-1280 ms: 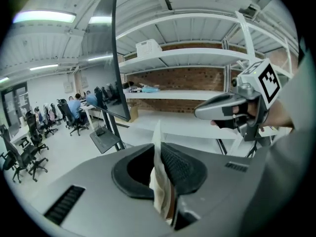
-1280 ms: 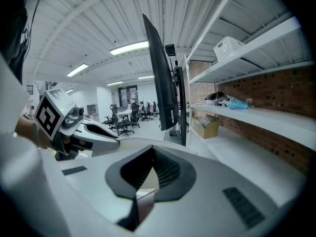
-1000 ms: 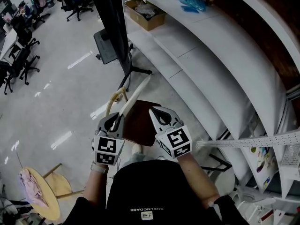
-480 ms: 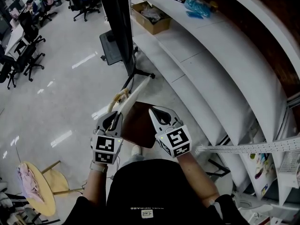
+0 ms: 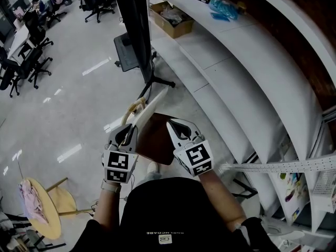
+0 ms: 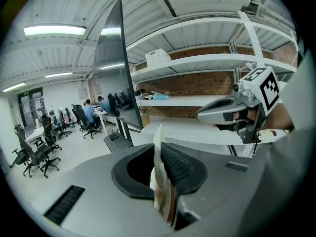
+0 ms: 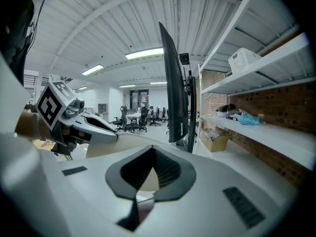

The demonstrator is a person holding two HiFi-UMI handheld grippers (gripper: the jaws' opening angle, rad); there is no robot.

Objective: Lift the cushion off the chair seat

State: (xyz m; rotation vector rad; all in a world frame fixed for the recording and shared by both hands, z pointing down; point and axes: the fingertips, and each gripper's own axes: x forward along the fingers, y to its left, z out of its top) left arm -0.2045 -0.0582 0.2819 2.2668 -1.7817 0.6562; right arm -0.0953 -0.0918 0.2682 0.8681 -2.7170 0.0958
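The cushion (image 5: 152, 105) is a thin cream pad, raised on edge and tilted above the brown chair seat (image 5: 157, 140). My left gripper (image 5: 127, 132) is shut on the cushion's near edge. In the left gripper view the pad's edge (image 6: 160, 181) is pinched between the jaws of my left gripper (image 6: 159, 154). My right gripper (image 5: 180, 125) hovers over the seat's right side, just right of the cushion. Its jaws meet at the tips, and I see nothing held between them (image 7: 151, 151). The cushion (image 7: 106, 144) shows behind them, to the left.
A black screen on a wheeled stand (image 5: 134, 25) rises just beyond the chair. White curved shelving (image 5: 236, 77) runs along the right, with a cardboard box (image 5: 170, 16) on it. A round wooden stool with pink cloth (image 5: 42, 209) stands at lower left. Office chairs (image 5: 26, 62) are far left.
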